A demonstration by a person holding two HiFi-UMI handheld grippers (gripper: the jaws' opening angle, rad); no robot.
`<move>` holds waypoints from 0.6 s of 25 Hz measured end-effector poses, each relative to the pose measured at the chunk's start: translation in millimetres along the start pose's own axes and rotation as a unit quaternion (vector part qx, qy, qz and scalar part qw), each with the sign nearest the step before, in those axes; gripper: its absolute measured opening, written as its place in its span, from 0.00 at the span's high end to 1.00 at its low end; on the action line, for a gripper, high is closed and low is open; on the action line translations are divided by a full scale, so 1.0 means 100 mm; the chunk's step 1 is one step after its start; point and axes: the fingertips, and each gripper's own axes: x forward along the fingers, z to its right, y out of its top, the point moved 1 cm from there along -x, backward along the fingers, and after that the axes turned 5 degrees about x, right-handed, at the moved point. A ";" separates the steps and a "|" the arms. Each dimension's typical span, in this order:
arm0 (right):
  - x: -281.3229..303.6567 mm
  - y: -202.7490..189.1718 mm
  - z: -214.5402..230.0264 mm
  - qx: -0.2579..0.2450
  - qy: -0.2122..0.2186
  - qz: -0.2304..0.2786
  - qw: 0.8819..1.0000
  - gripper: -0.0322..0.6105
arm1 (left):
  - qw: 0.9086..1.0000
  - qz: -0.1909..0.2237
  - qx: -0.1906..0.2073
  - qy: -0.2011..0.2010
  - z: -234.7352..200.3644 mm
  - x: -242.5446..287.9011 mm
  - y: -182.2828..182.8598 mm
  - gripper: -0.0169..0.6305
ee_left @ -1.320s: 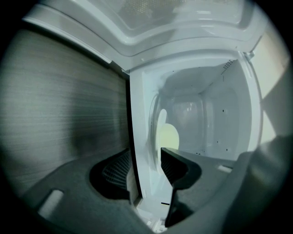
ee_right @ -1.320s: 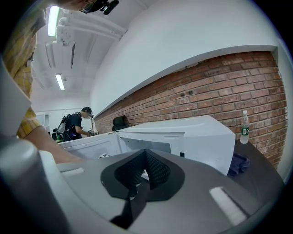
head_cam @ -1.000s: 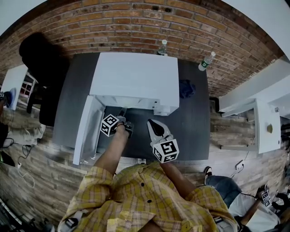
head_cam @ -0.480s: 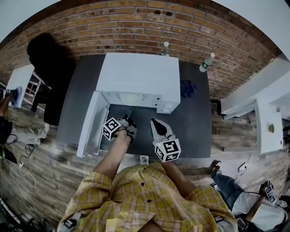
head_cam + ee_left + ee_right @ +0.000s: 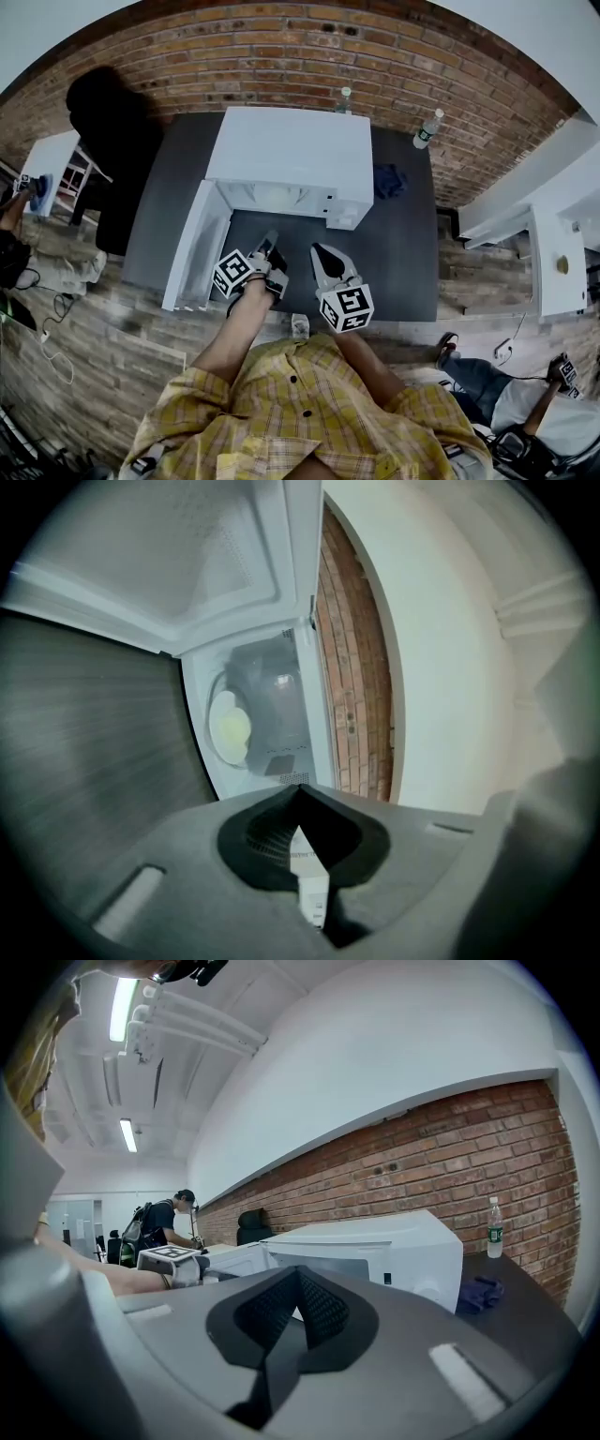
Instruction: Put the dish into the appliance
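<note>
1. White and boxy, the microwave (image 5: pixel 291 155) stands on the dark grey table (image 5: pixel 398 267) ahead of both grippers. Its door (image 5: pixel 192 246) is swung wide open, just to the left of the left gripper (image 5: pixel 268 246)
2. The dish (image 5: pixel 230 728), a pale round plate, lies inside the microwave's cavity. It is straight ahead of the left gripper's tips and well apart from them, with bare table between, and nothing touches it
3. The left gripper is clenched: its jaws are pressed together with nothing between them, and they point into the open cavity
4. The right gripper (image 5: pixel 320 255) hangs over the table just to the right of the left one. Its jaws are also closed and empty, and they aim at the microwave's front right corner
5. Beyond the right gripper and to its right, a blue cloth (image 5: pixel 386 181) lies on the table beside the microwave. Farther off, a water bottle (image 5: pixel 427 127) stands near the brick wall (image 5: pixel 281 56)
</note>
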 end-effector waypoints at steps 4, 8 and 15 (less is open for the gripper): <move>-0.04 -0.02 -0.07 0.004 0.005 0.000 1.000 0.95 | 0.999 -0.006 0.038 -0.024 0.26 -0.17 -0.09 0.97; -0.10 -0.03 -0.10 0.006 0.004 0.002 1.000 0.95 | 0.993 -0.016 0.115 -0.036 0.45 -0.32 -0.16 0.97; -0.19 -0.02 -0.18 0.019 0.009 0.006 1.000 0.95 | 0.968 -0.028 0.247 -0.043 0.72 -0.56 -0.28 0.97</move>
